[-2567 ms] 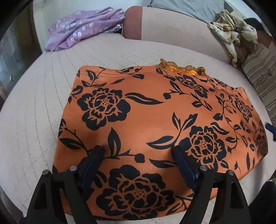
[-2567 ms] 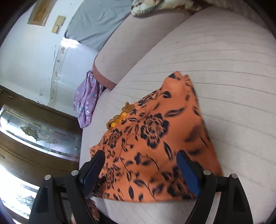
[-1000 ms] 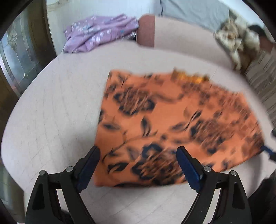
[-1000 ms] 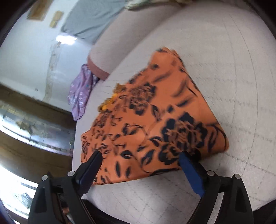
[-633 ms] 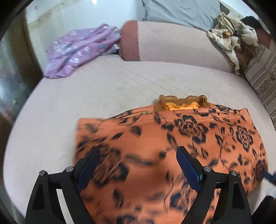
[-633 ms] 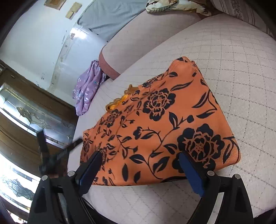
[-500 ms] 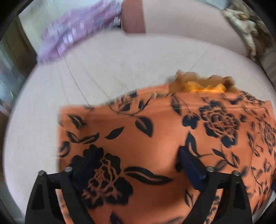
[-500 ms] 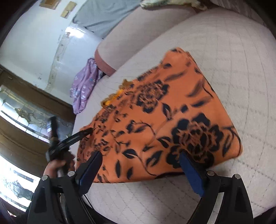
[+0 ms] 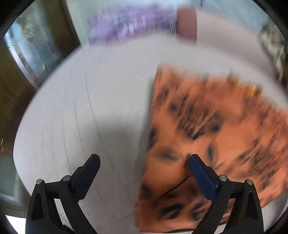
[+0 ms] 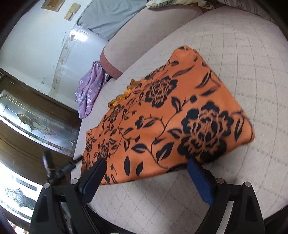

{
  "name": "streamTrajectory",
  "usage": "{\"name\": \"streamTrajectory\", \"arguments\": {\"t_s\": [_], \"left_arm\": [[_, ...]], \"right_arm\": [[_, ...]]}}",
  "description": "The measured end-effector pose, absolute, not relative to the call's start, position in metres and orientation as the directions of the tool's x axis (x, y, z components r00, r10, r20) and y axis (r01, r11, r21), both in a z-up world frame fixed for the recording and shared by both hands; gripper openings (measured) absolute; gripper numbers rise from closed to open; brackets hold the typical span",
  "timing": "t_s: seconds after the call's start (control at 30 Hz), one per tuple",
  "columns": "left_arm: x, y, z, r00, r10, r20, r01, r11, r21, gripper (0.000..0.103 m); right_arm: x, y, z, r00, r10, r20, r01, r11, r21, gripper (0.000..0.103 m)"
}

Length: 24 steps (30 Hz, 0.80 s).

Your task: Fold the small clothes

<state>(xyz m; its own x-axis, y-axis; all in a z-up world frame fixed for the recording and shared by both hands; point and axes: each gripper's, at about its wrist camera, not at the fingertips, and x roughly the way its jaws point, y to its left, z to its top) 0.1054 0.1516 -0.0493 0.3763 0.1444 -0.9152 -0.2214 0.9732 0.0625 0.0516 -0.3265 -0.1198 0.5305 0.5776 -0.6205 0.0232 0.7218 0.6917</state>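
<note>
An orange garment with black flowers (image 10: 167, 115) lies folded flat on the pale quilted sofa seat (image 10: 243, 54). In the left wrist view it is blurred and fills the right half (image 9: 216, 135). My left gripper (image 9: 144, 162) is open and empty, straddling the garment's left edge near its front corner. It also shows small in the right wrist view (image 10: 59, 169), at the garment's left end. My right gripper (image 10: 145, 167) is open and empty, just above the garment's near edge.
A purple flowered garment (image 10: 90, 90) lies at the seat's far left end beside the sofa arm (image 10: 109, 64). More cloth (image 10: 172, 3) lies on the backrest. A wood-and-glass door (image 10: 36, 126) stands left of the sofa. The seat's front edge is close below both grippers.
The left gripper has swung left, from above the garment's middle to its left edge, and the view is blurred by the motion. The right gripper has barely moved. The garment lies as before.
</note>
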Motion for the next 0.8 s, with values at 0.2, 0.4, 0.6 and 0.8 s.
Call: {"name": "streamTrajectory", "arguments": {"t_s": [0.2,0.4,0.6,0.8], "left_arm": [[0.081,0.160,-0.009,0.528,0.133,-0.839,-0.268,0.963,-0.016,0.098],[0.080,0.137,-0.030,0.452,0.138,-0.881,-0.227,0.973,0.036,0.097],[0.073,0.075,0.004,0.592,0.025,-0.806,-0.095,0.995,-0.039,0.097],[0.093,0.009,-0.001,0.573,-0.044,-0.818,0.038,0.999,-0.026,0.097]], "right_arm": [[0.033,-0.319,-0.101,0.545,0.579,-0.607,-0.015,0.731,0.683,0.092],[0.017,-0.352,-0.112,0.554,0.525,-0.646,0.138,0.708,0.693,0.092],[0.027,-0.393,-0.132,0.582,0.514,-0.631,0.297,0.588,0.752,0.092],[0.052,-0.407,-0.149,0.629,0.514,-0.583,0.366,0.465,0.806,0.093]]}}
